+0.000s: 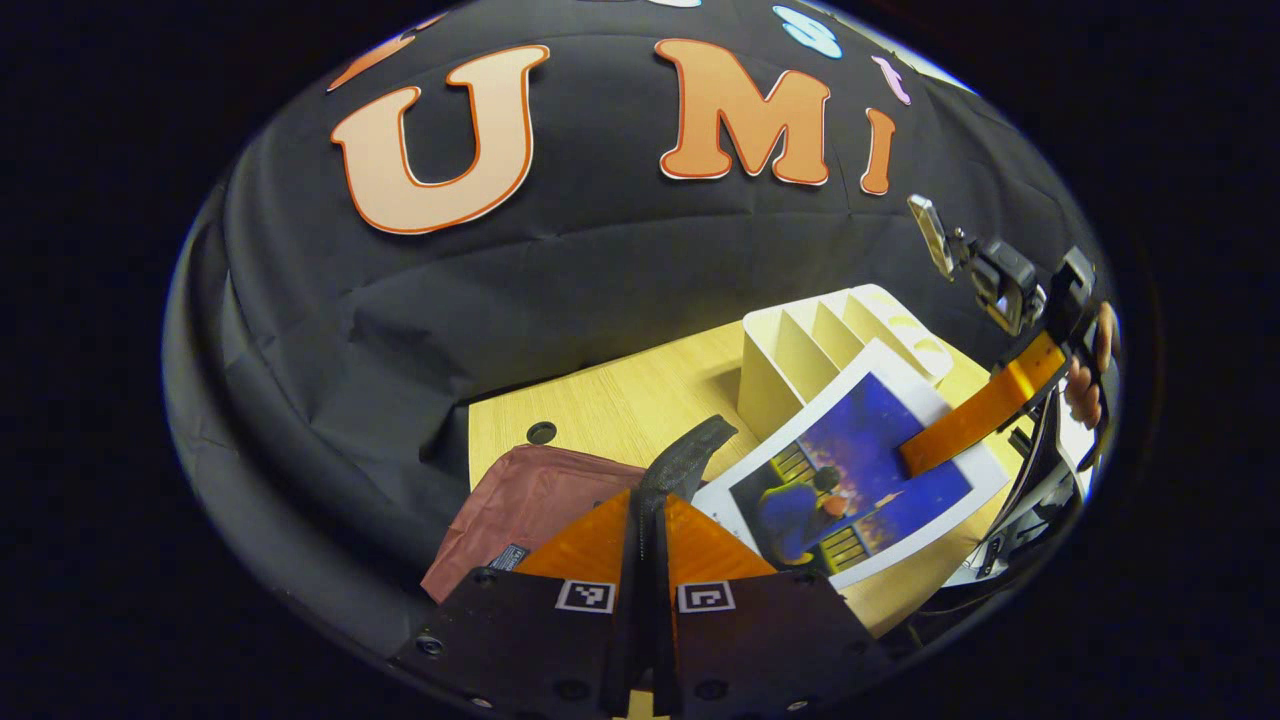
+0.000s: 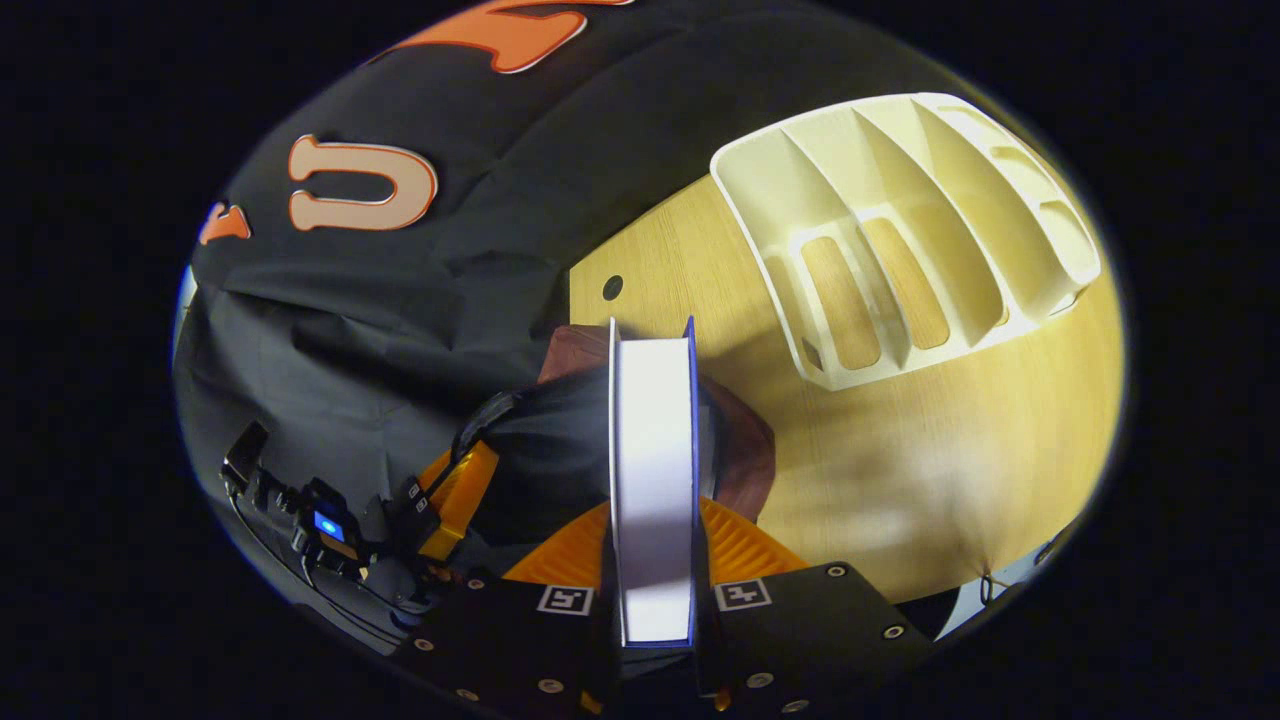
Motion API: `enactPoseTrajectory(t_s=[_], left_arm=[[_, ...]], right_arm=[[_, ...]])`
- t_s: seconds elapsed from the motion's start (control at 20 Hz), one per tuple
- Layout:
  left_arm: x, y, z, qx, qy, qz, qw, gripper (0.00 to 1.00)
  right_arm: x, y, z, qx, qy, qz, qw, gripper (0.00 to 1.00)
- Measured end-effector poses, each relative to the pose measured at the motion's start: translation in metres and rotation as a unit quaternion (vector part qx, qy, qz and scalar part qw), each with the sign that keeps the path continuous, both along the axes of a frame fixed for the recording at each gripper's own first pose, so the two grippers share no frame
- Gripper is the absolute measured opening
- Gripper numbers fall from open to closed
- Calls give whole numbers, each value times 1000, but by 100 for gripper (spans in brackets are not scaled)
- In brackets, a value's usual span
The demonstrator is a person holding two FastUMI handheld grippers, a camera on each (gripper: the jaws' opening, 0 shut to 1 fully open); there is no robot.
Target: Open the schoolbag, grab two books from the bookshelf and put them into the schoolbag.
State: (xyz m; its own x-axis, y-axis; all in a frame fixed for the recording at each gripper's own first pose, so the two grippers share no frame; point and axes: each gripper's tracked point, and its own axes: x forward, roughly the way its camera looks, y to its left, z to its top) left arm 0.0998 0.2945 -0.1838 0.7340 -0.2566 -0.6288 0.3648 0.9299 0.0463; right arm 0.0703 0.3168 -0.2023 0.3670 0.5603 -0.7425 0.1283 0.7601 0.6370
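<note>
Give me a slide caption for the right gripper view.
Right gripper clamps a book edge-on above the schoolbag, empty bookshelf lying beyond on the table.

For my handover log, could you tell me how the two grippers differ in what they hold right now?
The right gripper is shut on a book, held edge-on above the schoolbag; the left gripper is shut on the schoolbag's black strap. The right holds something rigid, the left something limp. Both are closed near the schoolbag.

the left gripper view looks low across the table (image 1: 610, 400) toward the bookshelf (image 1: 800, 350), the right gripper view down from closer, both sharing the schoolbag (image 2: 745, 440).
</note>
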Motion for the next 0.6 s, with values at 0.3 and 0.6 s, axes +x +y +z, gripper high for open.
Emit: enactPoseTrajectory(t_s=[0.3,0.6], left_arm=[[-2,-5,6,-4,-5,-7,1000,9],[-9,-14,16,-12,-16,-19,1000,9]], right_arm=[[4,41,-39,30,3,-19,999,29],[11,81,-63,78,2,-46,996,29]])
